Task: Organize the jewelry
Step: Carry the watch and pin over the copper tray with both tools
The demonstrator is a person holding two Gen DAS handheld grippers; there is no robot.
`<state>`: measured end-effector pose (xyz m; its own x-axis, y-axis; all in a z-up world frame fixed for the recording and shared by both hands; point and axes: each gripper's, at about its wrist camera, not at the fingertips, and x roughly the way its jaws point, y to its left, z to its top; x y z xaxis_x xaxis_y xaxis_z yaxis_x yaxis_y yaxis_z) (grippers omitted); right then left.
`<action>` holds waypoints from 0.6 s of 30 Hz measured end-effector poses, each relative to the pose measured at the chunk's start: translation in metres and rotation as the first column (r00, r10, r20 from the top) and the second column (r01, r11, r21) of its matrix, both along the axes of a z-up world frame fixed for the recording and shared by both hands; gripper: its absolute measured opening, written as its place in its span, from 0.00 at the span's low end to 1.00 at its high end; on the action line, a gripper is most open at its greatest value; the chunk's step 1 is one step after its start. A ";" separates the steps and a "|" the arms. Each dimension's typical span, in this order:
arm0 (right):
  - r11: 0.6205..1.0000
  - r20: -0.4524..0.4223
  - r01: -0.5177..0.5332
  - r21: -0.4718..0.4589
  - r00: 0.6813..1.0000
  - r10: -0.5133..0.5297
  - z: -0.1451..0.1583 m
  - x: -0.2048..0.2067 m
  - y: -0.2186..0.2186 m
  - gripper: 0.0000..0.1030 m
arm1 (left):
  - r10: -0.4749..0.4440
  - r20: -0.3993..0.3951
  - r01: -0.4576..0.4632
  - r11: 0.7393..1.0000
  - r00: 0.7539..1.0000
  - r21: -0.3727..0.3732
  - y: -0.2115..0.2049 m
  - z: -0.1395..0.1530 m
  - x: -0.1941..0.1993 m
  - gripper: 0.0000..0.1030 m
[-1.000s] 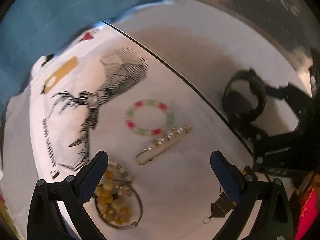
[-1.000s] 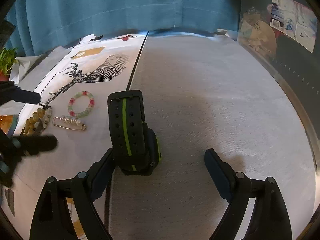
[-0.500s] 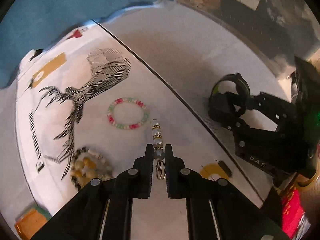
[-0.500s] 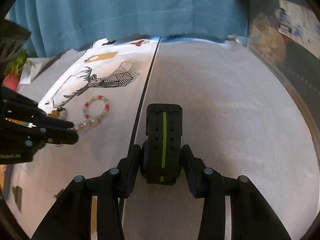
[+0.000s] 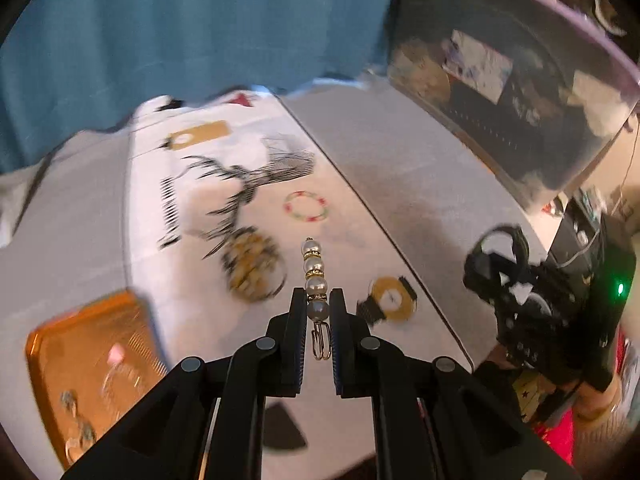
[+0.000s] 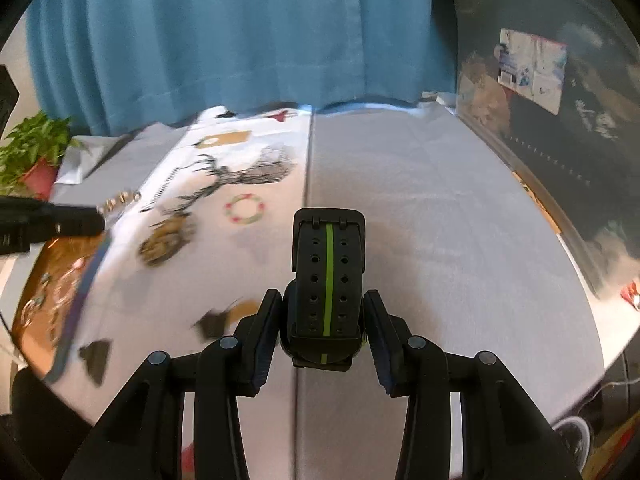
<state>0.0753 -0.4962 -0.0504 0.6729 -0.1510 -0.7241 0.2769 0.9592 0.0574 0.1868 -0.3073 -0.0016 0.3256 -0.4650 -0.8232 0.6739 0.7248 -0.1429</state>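
Note:
My left gripper [image 5: 318, 308] is shut on a gold pin with pearl beads [image 5: 315, 276] and holds it above the white printed cloth [image 5: 208, 264]. My right gripper [image 6: 325, 312] is shut on a black watch with a green stripe [image 6: 328, 272], lifted over the grey cloth [image 6: 440, 240]. On the printed cloth lie a pink and green bead bracelet [image 5: 306, 206], also in the right wrist view [image 6: 245, 209], and a yellow bead bracelet [image 5: 252, 266]. An orange tray [image 5: 88, 360] with small jewelry sits at the left; it also shows in the right wrist view [image 6: 52, 280].
A blue curtain [image 6: 240, 40] hangs behind the table. A potted plant [image 6: 32, 156] stands at the far left. A dark clear-walled box [image 6: 560, 120] stands along the right side. The left gripper [image 6: 60, 222] shows at the left of the right wrist view.
Both grippers closed, the left on the pearl pin and the right on the watch, and both have lifted their items off the table. The orange tray has come into view.

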 end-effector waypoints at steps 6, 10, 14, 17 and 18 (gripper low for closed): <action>0.998 0.018 -0.065 0.011 0.998 0.065 0.015 -0.049 0.060 0.42 | 0.081 0.051 -0.080 0.996 0.995 -0.032 0.070 0.025 -0.049 0.09; 0.990 0.025 -0.141 0.008 0.990 0.141 0.023 -0.080 0.108 0.42 | 0.135 0.070 -0.132 0.990 0.988 -0.055 0.114 0.034 -0.080 0.09; 0.979 0.024 -0.205 -0.004 0.978 0.206 0.027 -0.103 0.148 0.42 | 0.181 0.073 -0.175 0.982 0.981 -0.076 0.152 0.038 -0.105 0.09; 0.967 0.012 -0.254 -0.020 0.967 0.254 0.029 -0.115 0.176 0.42 | 0.206 0.082 -0.198 0.975 0.975 -0.095 0.175 0.041 -0.122 0.09; 0.964 0.011 -0.264 -0.021 0.964 0.264 0.029 -0.118 0.181 0.42 | 0.214 0.083 -0.205 0.973 0.973 -0.105 0.183 0.042 -0.127 0.09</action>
<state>-0.0423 -0.3151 -0.0213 0.7009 0.0195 -0.7130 0.0128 0.9991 0.0399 0.0600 -0.1245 0.0403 0.4969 -0.4530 -0.7402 0.5223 0.8373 -0.1618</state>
